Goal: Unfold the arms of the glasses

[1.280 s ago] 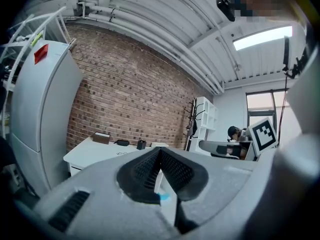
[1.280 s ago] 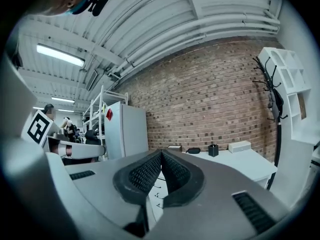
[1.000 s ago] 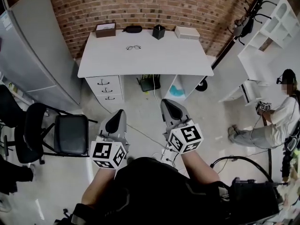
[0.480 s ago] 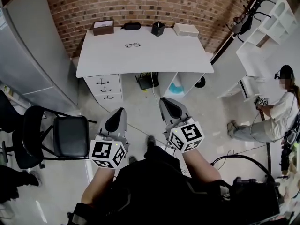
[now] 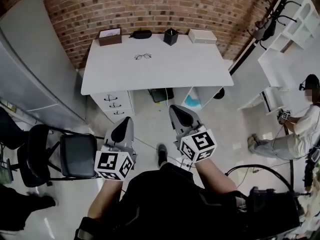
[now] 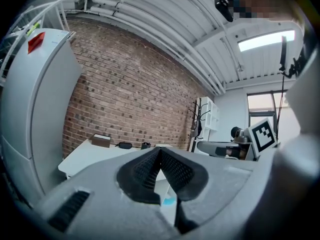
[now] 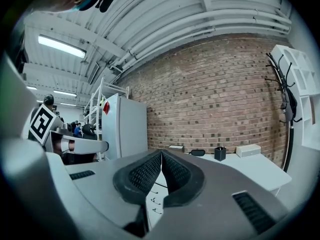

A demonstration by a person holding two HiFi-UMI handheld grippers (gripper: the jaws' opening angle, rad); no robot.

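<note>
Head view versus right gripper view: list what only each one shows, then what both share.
Only the head view: the glasses lying on the white desk, the person's shoe, and the right gripper's marker cube. Only the right gripper view: ceiling lights, and that gripper's jaws shut on nothing. Both: the desk, brick wall, black cup, white box.

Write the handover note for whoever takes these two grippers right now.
Left gripper: shut, empty, over the floor, short of the desk.
Right gripper: shut, empty, beside the left one.
Glasses: on the white desk, toward its back, left of middle, in front of the black case. Too small to tell how the arms lie.
Done: nothing; the glasses are untouched.
Left: step up to the desk, grip the glasses, unfold both arms.
</note>
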